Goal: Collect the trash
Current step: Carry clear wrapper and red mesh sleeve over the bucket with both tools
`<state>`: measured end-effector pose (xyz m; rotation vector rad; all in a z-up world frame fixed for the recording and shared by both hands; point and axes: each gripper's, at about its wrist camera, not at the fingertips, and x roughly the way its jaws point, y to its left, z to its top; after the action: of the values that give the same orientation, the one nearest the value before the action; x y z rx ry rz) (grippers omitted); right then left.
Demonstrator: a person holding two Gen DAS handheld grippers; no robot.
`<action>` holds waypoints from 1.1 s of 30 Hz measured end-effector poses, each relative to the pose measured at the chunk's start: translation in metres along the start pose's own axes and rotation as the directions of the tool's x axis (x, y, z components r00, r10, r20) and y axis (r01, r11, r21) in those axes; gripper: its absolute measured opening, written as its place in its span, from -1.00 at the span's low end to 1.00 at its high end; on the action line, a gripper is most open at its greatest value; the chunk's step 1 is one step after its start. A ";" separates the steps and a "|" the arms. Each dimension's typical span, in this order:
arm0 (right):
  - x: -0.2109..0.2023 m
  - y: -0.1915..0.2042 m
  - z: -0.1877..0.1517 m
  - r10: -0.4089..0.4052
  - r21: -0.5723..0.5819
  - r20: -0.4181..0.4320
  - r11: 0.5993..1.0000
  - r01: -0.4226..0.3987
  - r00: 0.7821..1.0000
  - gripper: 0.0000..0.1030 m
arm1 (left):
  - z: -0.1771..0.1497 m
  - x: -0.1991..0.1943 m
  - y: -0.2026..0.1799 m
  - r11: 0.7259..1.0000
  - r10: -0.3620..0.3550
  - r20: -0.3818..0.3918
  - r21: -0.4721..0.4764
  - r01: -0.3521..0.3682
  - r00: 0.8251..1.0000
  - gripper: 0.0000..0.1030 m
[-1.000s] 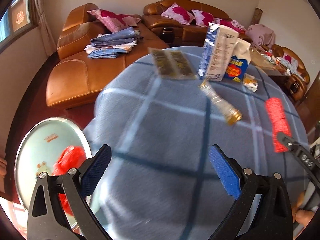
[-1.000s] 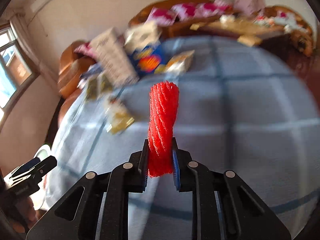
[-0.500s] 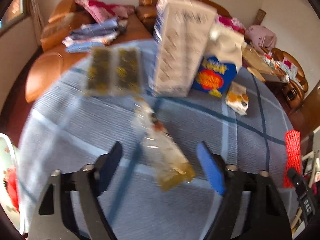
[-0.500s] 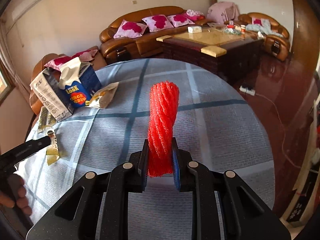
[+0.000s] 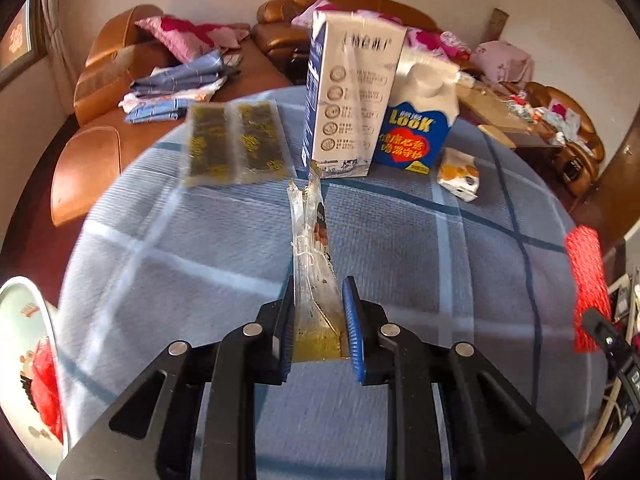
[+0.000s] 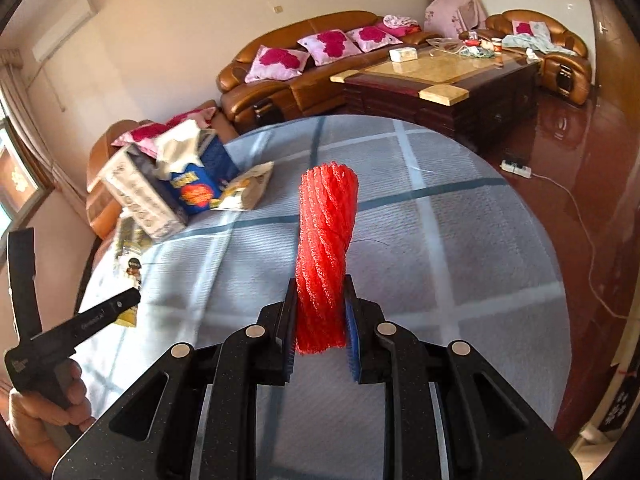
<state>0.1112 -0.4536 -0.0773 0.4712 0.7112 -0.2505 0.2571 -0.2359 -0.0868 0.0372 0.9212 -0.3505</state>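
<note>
While the clear wrapper (image 5: pixel 314 276) with the gold end lies on the blue checked counter (image 5: pixel 200 264), the left gripper (image 5: pixel 318 332) has just been closing its jaws, and now they pinch the wrapper's gold end between the blue pads. The wrapper's long tip points toward the tall white carton (image 5: pixel 352 96) and stops just in front of it.

So the step in hand looks like picking up one more bit of trash. The right gripper (image 6: pixel 320 320) is closed tight on a roll of red foam net (image 6: pixel 326 256), held up above the counter.

Next, I think both pieces need to be lifted and carried to the round bin (image 5: pixel 28 360), which sits low and far from the carton, off the counter's edge, with something red inside it. The wrapper is thin and floppy, so the lift should be slow.

Right beside the carton stands a blue box (image 5: pixel 414 136) that says "LOOK" in yellow letters. The red heart under it has writing too small to read. The carton's print is blurred.
</note>
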 end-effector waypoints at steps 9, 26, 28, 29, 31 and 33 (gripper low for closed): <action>-0.034 0.044 -0.038 0.059 -0.015 0.005 0.998 -0.059 0.998 -0.60 | -0.042 -0.065 0.043 0.999 -0.054 0.068 0.005 0.054 0.996 -0.58; -0.065 0.139 -0.104 0.180 -0.082 -0.047 0.980 -0.183 0.983 -0.60 | -0.106 -0.131 0.121 0.997 0.033 0.100 -0.074 -0.026 0.994 -0.58; -0.069 0.147 -0.110 0.187 -0.095 -0.050 0.977 -0.191 0.981 -0.60 | -0.113 -0.138 0.128 0.996 0.057 0.104 -0.074 -0.049 0.993 -0.58; -0.071 0.151 -0.112 0.193 -0.102 -0.054 0.975 -0.198 0.980 -0.59 | -0.116 -0.141 0.131 0.996 0.069 0.109 -0.072 -0.062 0.992 -0.58; -0.074 0.158 -0.118 0.200 -0.118 -0.059 0.972 -0.205 0.978 -0.60 | -0.124 -0.150 0.138 0.994 0.093 0.118 -0.072 -0.085 0.989 -0.58; -0.077 0.167 -0.124 0.206 -0.135 -0.066 0.968 -0.213 0.976 -0.60 | -0.130 -0.155 0.146 0.991 0.109 0.116 -0.084 -0.099 0.987 -0.58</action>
<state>0.0471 -0.2427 -0.0526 0.4152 0.7180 0.0108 0.1168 -0.0311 -0.0615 -0.0076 0.8098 -0.2170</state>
